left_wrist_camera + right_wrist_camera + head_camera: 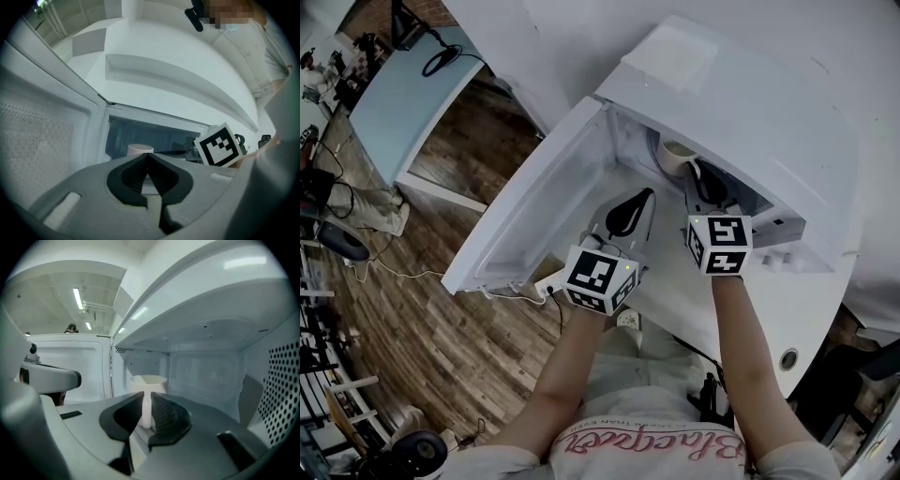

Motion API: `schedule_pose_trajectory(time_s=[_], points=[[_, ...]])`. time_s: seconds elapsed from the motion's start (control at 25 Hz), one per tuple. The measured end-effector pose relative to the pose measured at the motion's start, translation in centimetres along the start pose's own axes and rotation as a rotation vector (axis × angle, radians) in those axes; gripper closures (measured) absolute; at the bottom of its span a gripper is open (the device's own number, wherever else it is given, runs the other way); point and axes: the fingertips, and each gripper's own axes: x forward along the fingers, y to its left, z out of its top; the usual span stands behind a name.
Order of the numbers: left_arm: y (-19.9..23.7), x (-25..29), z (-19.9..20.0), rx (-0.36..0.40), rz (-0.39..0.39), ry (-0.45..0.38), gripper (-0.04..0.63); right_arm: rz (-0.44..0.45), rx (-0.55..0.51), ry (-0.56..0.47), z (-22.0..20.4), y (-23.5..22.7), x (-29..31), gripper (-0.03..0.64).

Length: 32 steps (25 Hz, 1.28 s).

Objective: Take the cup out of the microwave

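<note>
- The right gripper [146, 398] is reaching into the cavity of the white box-shaped microwave [750, 103]. Its dark ribbed fingers [164, 413] are clamping, with only a narrow slot between them, on a thin white upright strip that I am reading as the cup's handle.
- The pale cream ceramic cup [149, 382] is standing upright on the cavity floor, just beyond those fingertips. It is sitting toward the hinge side, where the white microwave door [534, 202] is hanging wide open.
- The left gripper [147, 157] is hovering outside the opening, just beside the right one. Its fingers are pressing together on nothing, and the cup is showing beyond their tips.
- The hold on the handle is looking made, so the step in hand is probably the withdrawal. That is calling for drawing the cup straight back toward the person, level, lifted enough to be clearing the front lip and low enough to be clearing the cavity roof.
- A thin handle gripped edge-on is inviting the cup to swing or tip. A slow pull with a level wrist is seeming wise, and so is moving the left gripper aside to make room.
- The cavity is holding only the cup, as far as these views are showing.
- Whether the cup is holding any liquid I am unable to tell, since only its rim and pale inner wall are showing.
- The microwave is resting on a white round tabletop [811, 309], which is offering a place for setting the cup down.
</note>
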Motion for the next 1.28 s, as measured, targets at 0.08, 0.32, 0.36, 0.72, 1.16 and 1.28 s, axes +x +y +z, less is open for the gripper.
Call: schedule_pose_trajectory(time_s=[0.08, 0.32, 0.36, 0.72, 1.16, 1.28], points=[[-0.1, -0.2, 0.1, 0.002, 0.0, -0.001, 0.592, 0.002, 0.007, 0.002, 0.0, 0.0, -0.3, 0.564], [-0.5, -0.5, 0.3, 0.004, 0.003, -0.009, 0.592, 0.006, 0.034, -0.004, 0.0, -0.2, -1.5, 0.565], [-0.7, -0.5, 0.3, 0.004, 0.002, -0.009, 0.592, 0.007, 0.037, -0.005, 0.0, -0.2, -1.7, 0.565], [-1.6, -1.2, 0.9, 0.013, -0.004, -0.022, 0.592, 0.011, 0.055, -0.023, 0.3, 0.4, -3.7, 0.565], [-2.7, -2.6, 1.7, 0.033, -0.01, -0.026, 0.592, 0.023, 0.08, -0.055, 1.1, 1.8, -6.8, 0.565], [-2.8, -3.2, 2.0, 0.038, -0.006, -0.029, 0.592, 0.04, 0.062, -0.059, 1.5, 2.6, -7.7, 0.565]])
